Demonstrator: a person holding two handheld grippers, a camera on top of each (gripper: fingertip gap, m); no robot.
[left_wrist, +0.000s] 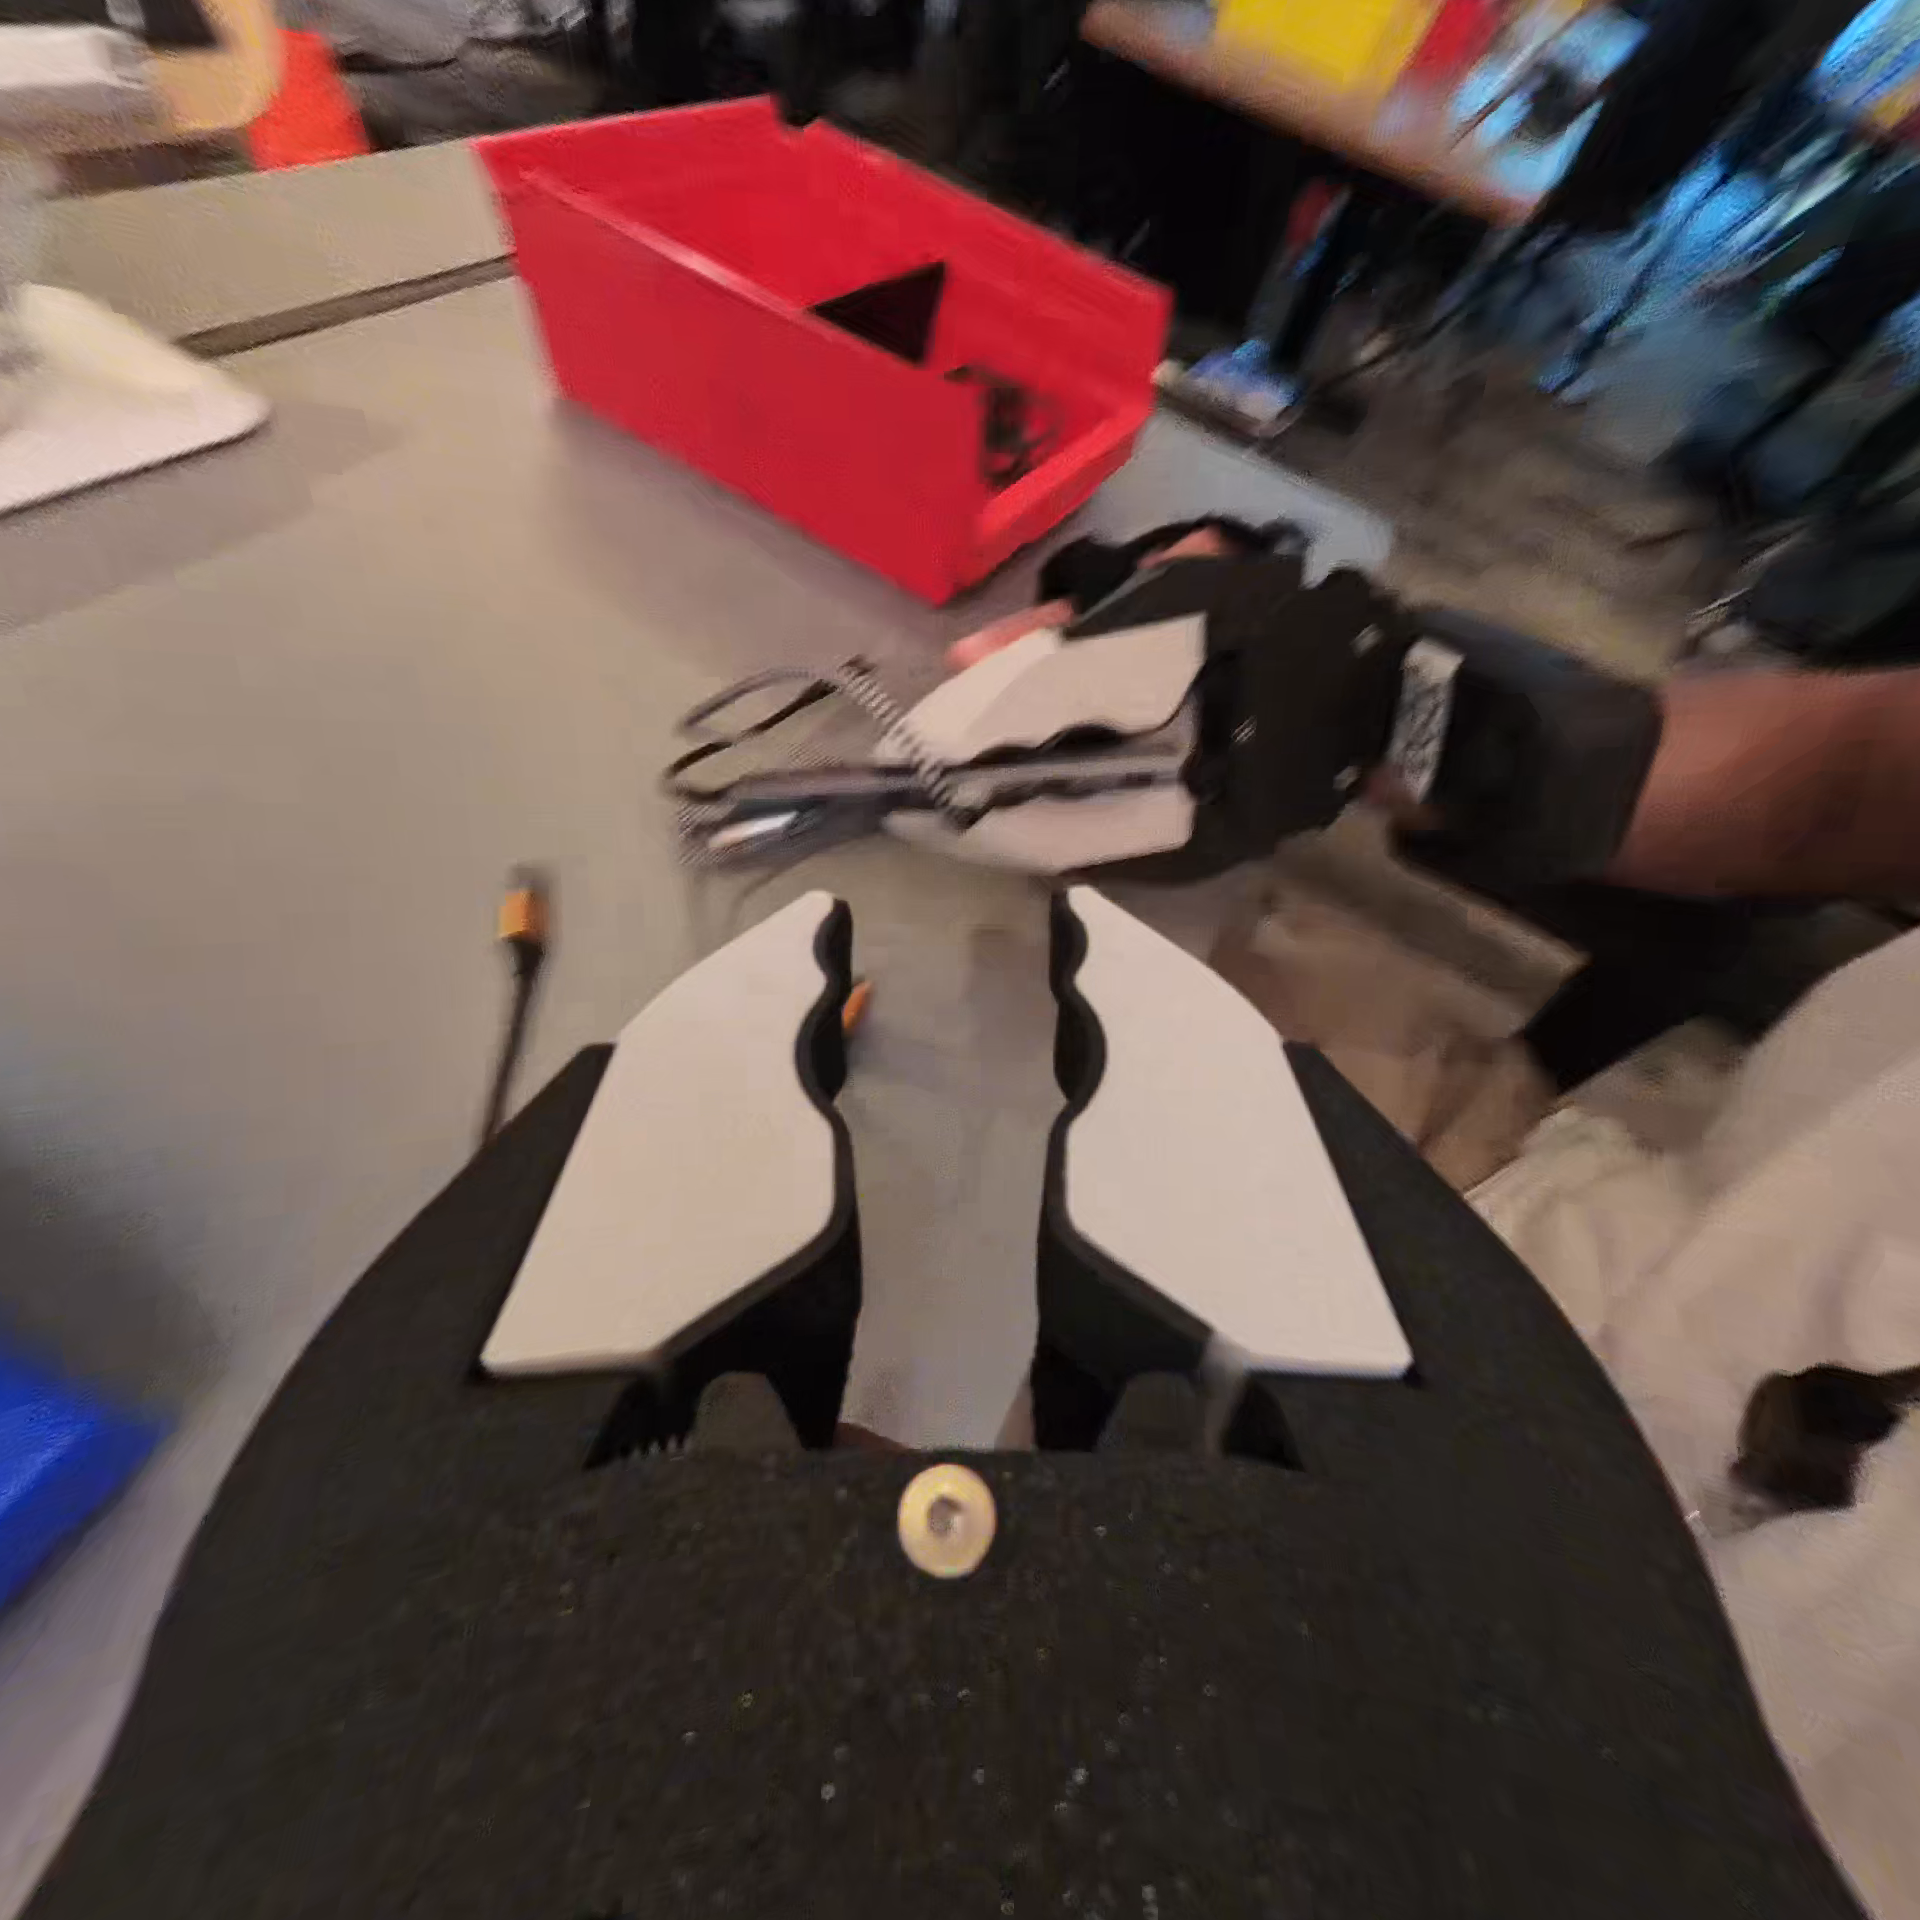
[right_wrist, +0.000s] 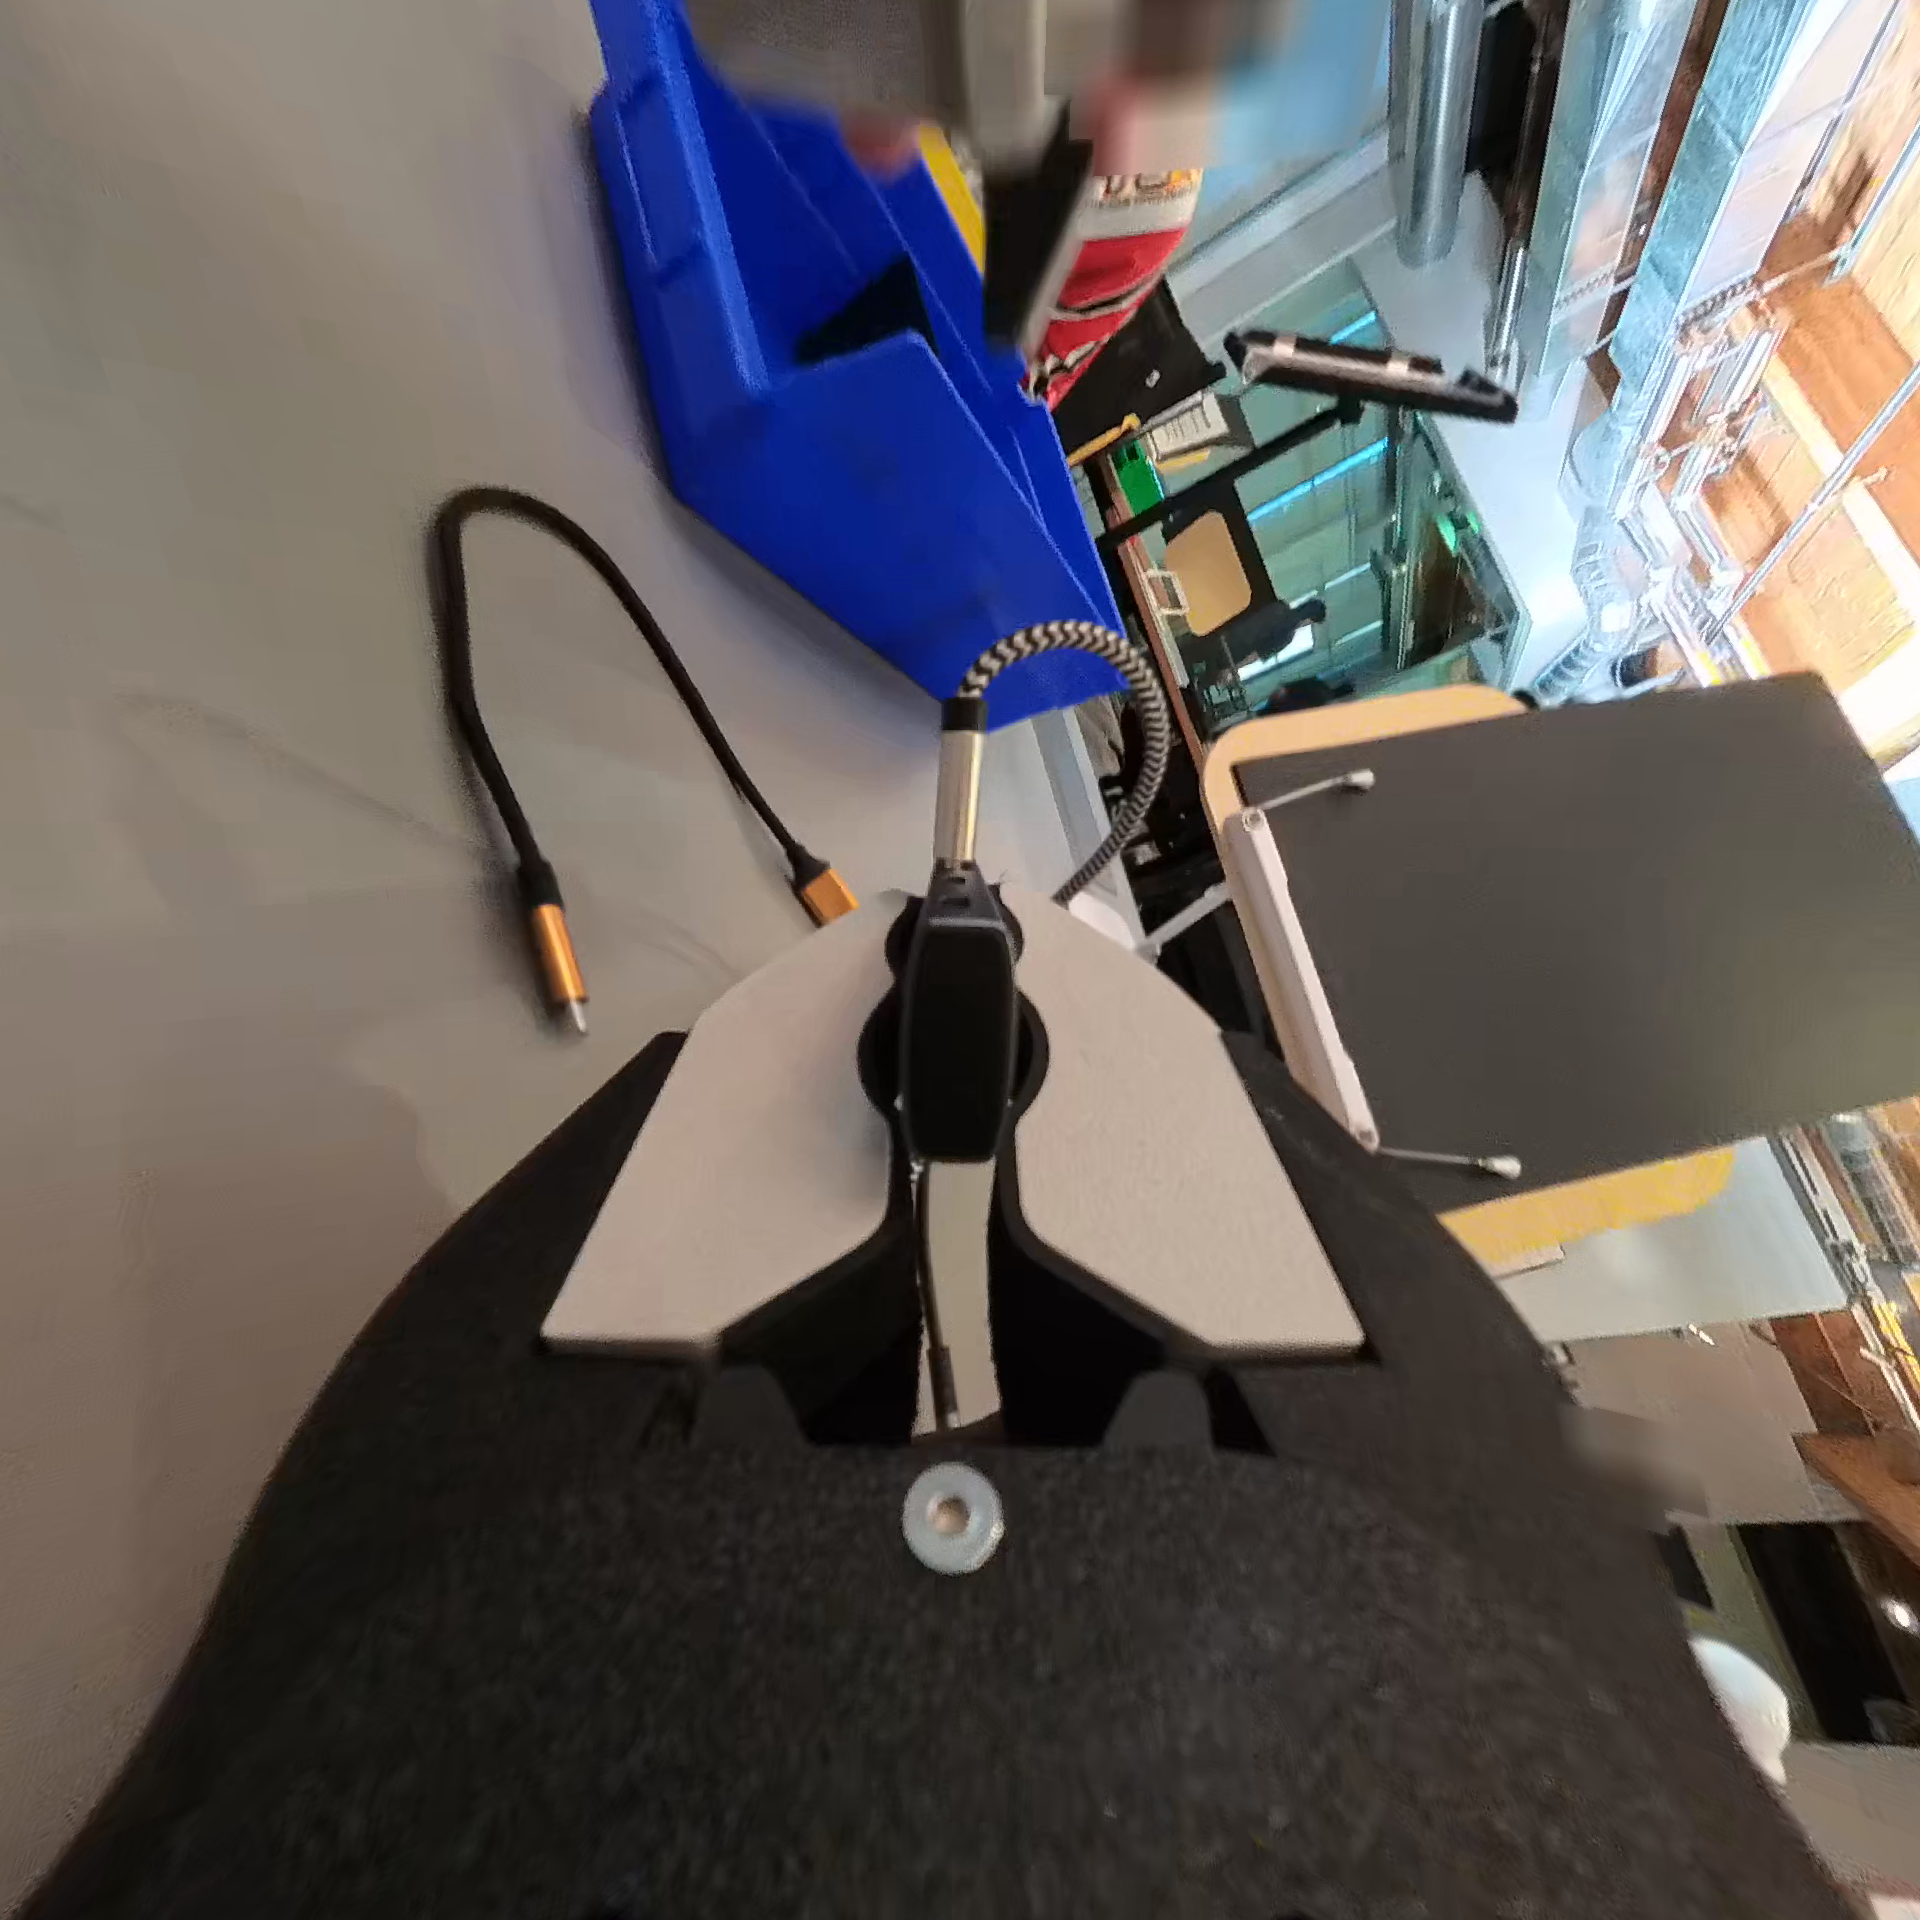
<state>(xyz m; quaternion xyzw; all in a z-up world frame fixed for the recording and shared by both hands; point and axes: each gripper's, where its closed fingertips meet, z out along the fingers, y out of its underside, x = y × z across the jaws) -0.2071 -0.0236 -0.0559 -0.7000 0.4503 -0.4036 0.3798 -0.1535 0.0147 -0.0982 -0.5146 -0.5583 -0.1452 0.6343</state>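
My right gripper (right_wrist: 956, 935) is clenched on a small black adapter block (right_wrist: 956, 1039). A silver plug with a black-and-white braided cable (right_wrist: 1132, 748) sticks out past the fingertips and loops back down over the table's edge. My left gripper (left_wrist: 951, 914) hangs released above the grey tabletop (left_wrist: 312, 779), gripping nothing, its fingers parted with bare surface showing between them.

So one cable is in hand. The short black cable with orange metal plugs (right_wrist: 551, 935) lies loose on the tabletop just beyond my left fingertips, untouched. The open red plastic bin (left_wrist: 831, 343) sits toward the far edge with some dark wire visible inside. The blue plastic bin (right_wrist: 831, 416) stands near the table's edge, close to my right gripper.

I have open room across the middle of the tabletop between the bins. My right gripper works close to the table's near edge, my left directly behind it, so they crowd each other there.
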